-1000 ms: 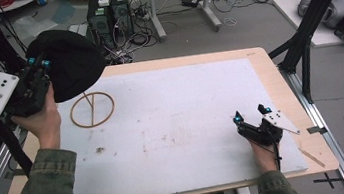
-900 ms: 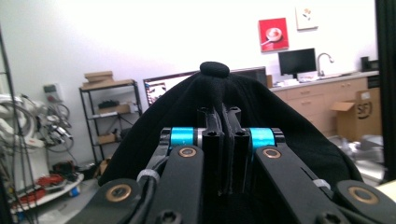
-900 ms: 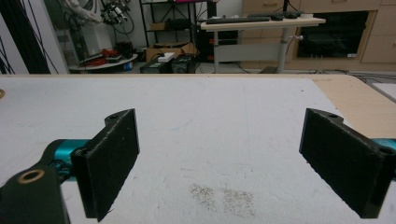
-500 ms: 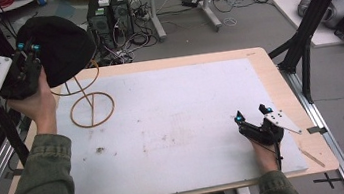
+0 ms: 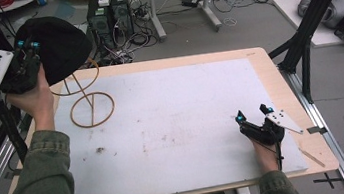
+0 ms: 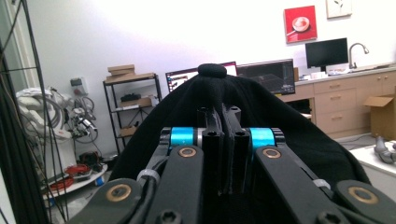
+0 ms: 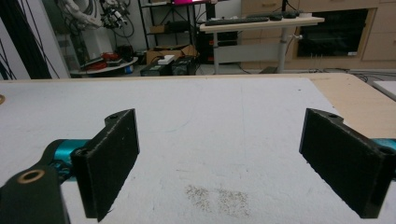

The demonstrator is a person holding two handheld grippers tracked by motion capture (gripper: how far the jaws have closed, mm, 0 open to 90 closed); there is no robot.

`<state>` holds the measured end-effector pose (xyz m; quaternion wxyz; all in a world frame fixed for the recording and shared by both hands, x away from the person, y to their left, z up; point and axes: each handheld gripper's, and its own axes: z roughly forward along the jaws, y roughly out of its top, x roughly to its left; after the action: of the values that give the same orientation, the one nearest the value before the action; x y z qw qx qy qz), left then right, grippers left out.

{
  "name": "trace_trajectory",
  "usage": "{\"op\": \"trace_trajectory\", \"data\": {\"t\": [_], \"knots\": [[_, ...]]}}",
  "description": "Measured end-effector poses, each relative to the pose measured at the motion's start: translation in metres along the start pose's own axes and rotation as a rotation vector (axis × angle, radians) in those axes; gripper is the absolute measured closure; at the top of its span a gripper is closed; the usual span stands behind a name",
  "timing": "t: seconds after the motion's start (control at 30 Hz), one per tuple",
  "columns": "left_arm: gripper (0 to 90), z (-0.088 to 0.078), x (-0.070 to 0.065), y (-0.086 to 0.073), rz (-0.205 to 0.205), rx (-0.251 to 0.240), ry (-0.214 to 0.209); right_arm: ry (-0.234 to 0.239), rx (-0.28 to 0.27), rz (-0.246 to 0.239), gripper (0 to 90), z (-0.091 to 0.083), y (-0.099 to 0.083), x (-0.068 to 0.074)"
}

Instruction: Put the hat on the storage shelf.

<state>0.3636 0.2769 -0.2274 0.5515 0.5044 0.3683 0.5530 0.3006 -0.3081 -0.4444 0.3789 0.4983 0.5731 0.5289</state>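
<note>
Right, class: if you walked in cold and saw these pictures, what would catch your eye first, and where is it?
First, the black hat, held up off the table's far left corner with the left gripper shut on its fabric. Next, the wire hat stand on the white mat, bare, its ring base at the mat's left. Last, the right gripper resting low at the mat's near right, jaws wide open with nothing between them.

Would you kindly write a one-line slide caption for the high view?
Left gripper holds a black beanie above a wooden wire hat stand; right gripper rests open on the white mat.
</note>
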Motion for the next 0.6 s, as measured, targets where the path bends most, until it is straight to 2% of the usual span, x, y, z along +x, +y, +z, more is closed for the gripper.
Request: {"op": "trace_trajectory", "data": {"t": [0.17,0.6], "knots": [[87.5,0.005,-0.005,-0.009,0.017,0.026,-0.011,0.003,0.000,-0.003,11.1,0.000,0.000,0.000],[87.5,0.010,-0.005,-0.027,-0.002,0.086,-0.034,0.004,-0.006,-0.004,11.2,-0.001,0.001,-0.001]]}}
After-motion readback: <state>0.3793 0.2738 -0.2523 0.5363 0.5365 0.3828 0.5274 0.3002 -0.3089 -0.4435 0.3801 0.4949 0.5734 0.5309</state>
